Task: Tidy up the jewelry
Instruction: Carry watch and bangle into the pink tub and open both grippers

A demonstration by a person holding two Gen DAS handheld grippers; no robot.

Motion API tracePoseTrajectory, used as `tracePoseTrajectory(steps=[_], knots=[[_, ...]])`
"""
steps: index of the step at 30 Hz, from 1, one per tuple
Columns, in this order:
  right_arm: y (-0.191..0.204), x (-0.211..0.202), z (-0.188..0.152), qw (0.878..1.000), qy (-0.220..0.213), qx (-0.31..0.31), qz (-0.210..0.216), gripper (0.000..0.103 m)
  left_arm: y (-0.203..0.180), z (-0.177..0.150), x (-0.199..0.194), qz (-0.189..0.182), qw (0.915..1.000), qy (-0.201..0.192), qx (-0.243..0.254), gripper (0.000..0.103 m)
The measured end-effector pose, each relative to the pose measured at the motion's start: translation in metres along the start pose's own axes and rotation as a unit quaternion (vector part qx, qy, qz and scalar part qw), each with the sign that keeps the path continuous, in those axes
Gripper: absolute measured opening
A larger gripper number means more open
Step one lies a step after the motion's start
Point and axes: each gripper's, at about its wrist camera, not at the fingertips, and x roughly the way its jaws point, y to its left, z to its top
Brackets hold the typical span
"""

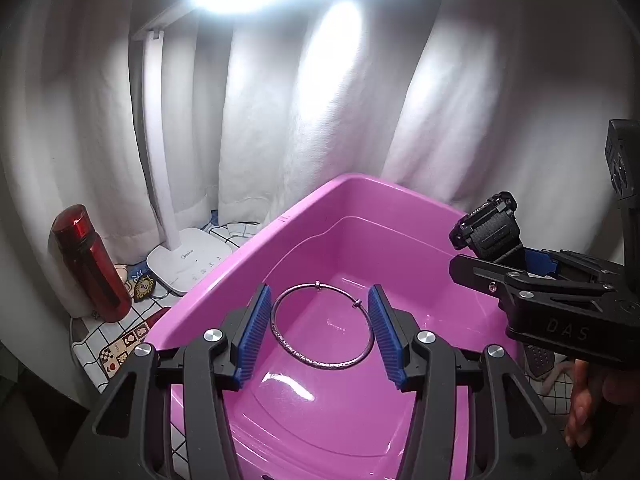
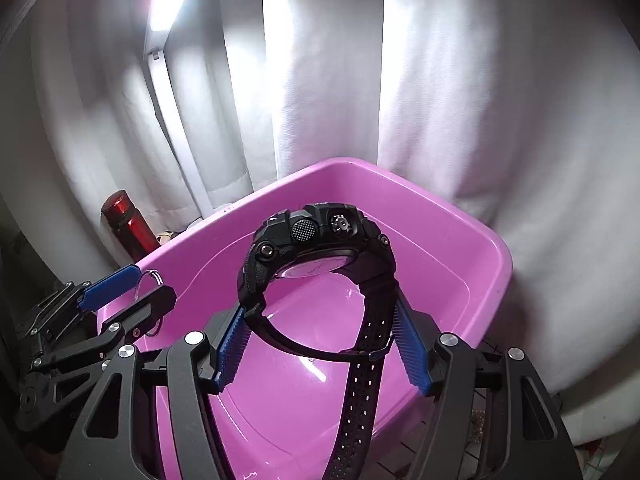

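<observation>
**Bangle and watch both held over the pink tub**

Your left gripper [image 1: 320, 330] is out over the glossy pink plastic tub [image 1: 400, 200], and its blue ribbed jaws are clenched on a thin silver metal bangle [image 1: 322, 362]. The ring spans the gap between the two pads, touching each side, with two small beads strung on its far arc. It hangs above the tub's floor, not resting on it.

Your right gripper [image 2: 320, 344] is over the same tub, to the right of the left one. Its jaws are grasping a chunky black digital wristwatch [image 2: 316, 240] by the buckled strap loop, one pad on each side of the band. The watch case stands up beyond the jaw tips, its side buttons facing the camera, and the perforated strap tail [image 2: 356, 412] trails down toward you, above the tub's near end. In the left wrist view you can see that watch [image 1: 486, 228] poking out of the right gripper [image 1: 532, 264] just above the tub's right rim, with your fingers [image 1: 580, 404] wrapped round the handle below.

The tub's floor shows only glare from the light. Left of the tub, a white desk lamp [image 1: 188, 260] stands on the checked cloth on the counter [image 1: 120, 340], and a red translucent bottle [image 1: 90, 264] sits further left of the tub. White curtain [image 1: 440, 100] hangs behind the tub.
</observation>
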Motion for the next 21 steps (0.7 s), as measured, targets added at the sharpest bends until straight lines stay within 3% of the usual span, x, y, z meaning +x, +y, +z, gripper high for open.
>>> tracePoseTrajectory(steps=[11,18,21], knots=[[-0.005,0.058,-0.001,0.996,0.085,0.009,-0.030,0.063,0.009,0.000,0.034,0.024,0.9973,0.069,-0.004,0.049],[-0.010,0.070,-0.004,0.993,0.110,0.018,-0.048,0.063,0.011,-0.001,0.040,0.038,0.9955,0.086,-0.003,0.050],[-0.010,0.071,-0.004,0.991,0.121,0.014,-0.056,0.064,0.012,-0.002,0.037,0.045,0.9952,0.087,-0.006,0.068]])
